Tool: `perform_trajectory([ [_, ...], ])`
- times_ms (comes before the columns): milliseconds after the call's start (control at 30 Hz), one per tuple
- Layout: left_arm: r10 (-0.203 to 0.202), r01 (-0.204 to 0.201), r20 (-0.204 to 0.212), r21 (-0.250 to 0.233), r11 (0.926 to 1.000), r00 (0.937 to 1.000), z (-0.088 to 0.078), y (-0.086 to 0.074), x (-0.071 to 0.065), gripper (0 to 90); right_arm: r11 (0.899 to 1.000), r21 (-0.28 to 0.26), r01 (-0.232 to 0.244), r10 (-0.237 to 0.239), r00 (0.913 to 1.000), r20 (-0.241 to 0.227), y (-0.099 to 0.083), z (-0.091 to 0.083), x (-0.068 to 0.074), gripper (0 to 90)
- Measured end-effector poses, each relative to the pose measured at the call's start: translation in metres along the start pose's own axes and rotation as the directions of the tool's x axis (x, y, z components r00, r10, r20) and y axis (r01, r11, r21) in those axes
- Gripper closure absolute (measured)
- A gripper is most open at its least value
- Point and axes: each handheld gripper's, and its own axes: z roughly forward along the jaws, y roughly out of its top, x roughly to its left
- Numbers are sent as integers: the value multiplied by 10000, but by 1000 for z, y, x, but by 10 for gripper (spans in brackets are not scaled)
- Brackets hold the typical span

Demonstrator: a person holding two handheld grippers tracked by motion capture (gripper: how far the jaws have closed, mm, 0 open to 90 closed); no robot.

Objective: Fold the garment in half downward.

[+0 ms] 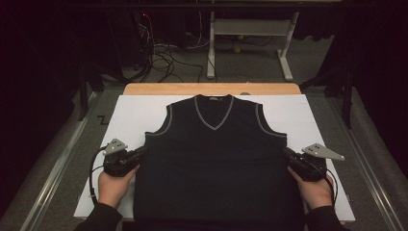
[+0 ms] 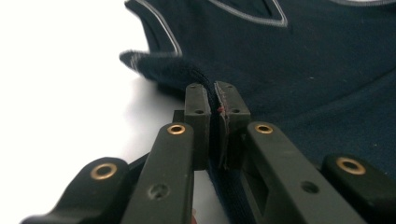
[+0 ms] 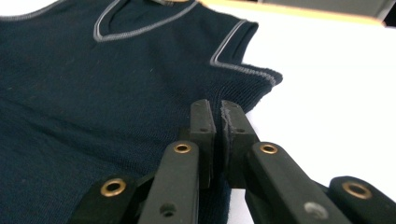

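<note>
Vest [image 1: 216,159] is lying flat mid-tabletop [image 1: 134,115]; left claw [image 1: 140,155] at 9 o'clock and right claw [image 1: 287,155] at 3 are each pinching a side seam, probably setting up a fold.

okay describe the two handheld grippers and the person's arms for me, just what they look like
Both tools are black. The left claw and right claw each carry a grey three-cornered plate on top and trail a thin black cable that loops back by the hand. In the gripper views, each has two flat black jaws with small screw holes, on linkage arms with brass-coloured rivets. The person wears dark long sleeves and no gloves.
</note>
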Motion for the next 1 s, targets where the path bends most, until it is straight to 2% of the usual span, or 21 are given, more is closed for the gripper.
perform_trajectory([
  [100,54,-55,-166,-33,10000,9998,2,6,5,807,9997,-200,-116,116,9999,27,2,1,-3,858],
  [133,-41,39,-227,-80,10000,9997,1,10,11,808,9997,-189,-152,153,9999,36,2,1,-4,857],
  [200,-102,101,-164,-84,9999,9998,0,12,13,807,9998,-144,-113,113,9999,-10,1,1,-4,857],
  [333,85,-85,-35,-7,10000,10000,-6,9,10,807,9999,-118,-111,110,9999,-102,-2,-2,-5,856],
  [467,10,-11,357,30,10000,9994,-20,-6,5,806,10000,-48,-5,3,9997,-258,-11,-11,-3,856],
  [600,19,-25,450,130,9999,9990,-27,-17,2,805,9998,-26,209,-209,9992,-346,-16,-22,3,855],
  [733,217,-252,641,553,9982,9977,-38,-34,-5,803,9993,102,353,-347,9980,-519,-24,-33,8,855],
  [1000,249,-314,913,714,9970,9955,-56,-53,-16,801,9972,380,637,-609,9956,-713,-40,-53,17,852],
])
